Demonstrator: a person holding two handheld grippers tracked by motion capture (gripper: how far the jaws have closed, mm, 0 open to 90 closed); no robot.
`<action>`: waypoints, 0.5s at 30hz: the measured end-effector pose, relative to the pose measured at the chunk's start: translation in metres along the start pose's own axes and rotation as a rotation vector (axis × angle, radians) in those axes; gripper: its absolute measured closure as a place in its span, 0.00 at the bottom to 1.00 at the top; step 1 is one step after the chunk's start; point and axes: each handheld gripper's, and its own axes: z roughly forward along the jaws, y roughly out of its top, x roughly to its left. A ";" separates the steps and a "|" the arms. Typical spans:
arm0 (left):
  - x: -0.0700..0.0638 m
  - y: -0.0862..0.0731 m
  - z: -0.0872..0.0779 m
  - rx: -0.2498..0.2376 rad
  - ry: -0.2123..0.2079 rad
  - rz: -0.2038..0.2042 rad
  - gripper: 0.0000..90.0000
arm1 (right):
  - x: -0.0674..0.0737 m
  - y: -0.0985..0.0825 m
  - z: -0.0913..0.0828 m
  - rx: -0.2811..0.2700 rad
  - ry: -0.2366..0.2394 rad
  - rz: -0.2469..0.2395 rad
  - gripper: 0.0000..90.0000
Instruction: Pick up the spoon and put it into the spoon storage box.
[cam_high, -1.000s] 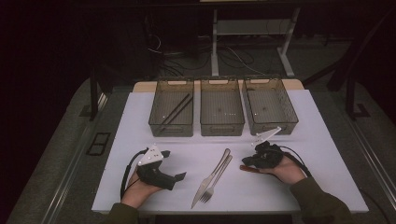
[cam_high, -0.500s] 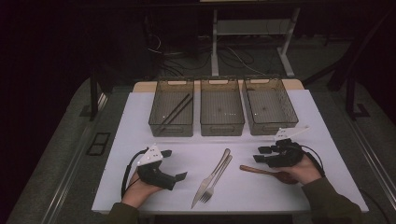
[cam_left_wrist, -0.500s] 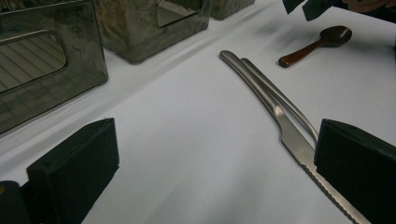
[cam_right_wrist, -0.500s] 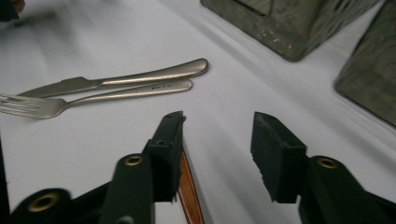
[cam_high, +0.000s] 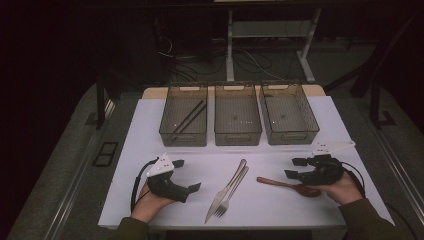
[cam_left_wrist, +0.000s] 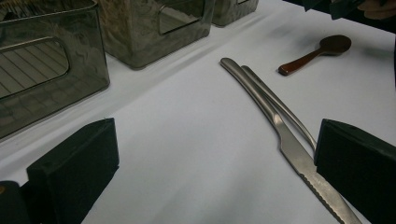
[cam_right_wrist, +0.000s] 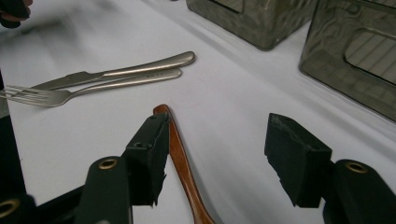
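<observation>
A brown wooden spoon (cam_high: 280, 183) lies on the white table (cam_high: 145, 135) at the front right, its bowl by the person's right hand. My right gripper (cam_high: 295, 168) hovers just above it, open; its jaws have just been opening and grip nothing. In the right gripper view (cam_right_wrist: 219, 135) the spoon handle (cam_right_wrist: 180, 158) passes beside the left jaw, untouched. A steel knife (cam_high: 220, 197) and fork (cam_high: 231, 190) lie side by side at the front centre. My left gripper (cam_high: 187, 175) rests open at the front left; in its own view (cam_left_wrist: 215, 140) the knife (cam_left_wrist: 280, 126) runs toward its right jaw.
Three smoky transparent bins stand in a row at the back: the left one (cam_high: 182, 138) holds dark chopsticks (cam_high: 187, 120), while the middle (cam_high: 238, 137) and right (cam_high: 292, 136) bins look empty. Table legs and cables show beyond the far edge.
The right gripper has opened and drawn off to the right, leaving the spoon lying on the table. The left gripper has stayed where it was.
</observation>
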 end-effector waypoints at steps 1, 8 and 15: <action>0.000 0.000 0.000 -0.001 0.001 -0.002 0.00 | -0.001 -0.001 -0.002 -0.002 -0.004 0.001 0.43; 0.000 0.000 -0.001 0.003 -0.002 0.002 0.00 | -0.006 -0.013 -0.012 0.008 -0.011 0.019 0.42; 0.000 0.000 -0.001 0.001 -0.002 -0.001 0.00 | -0.010 -0.029 -0.020 0.040 -0.017 0.043 0.43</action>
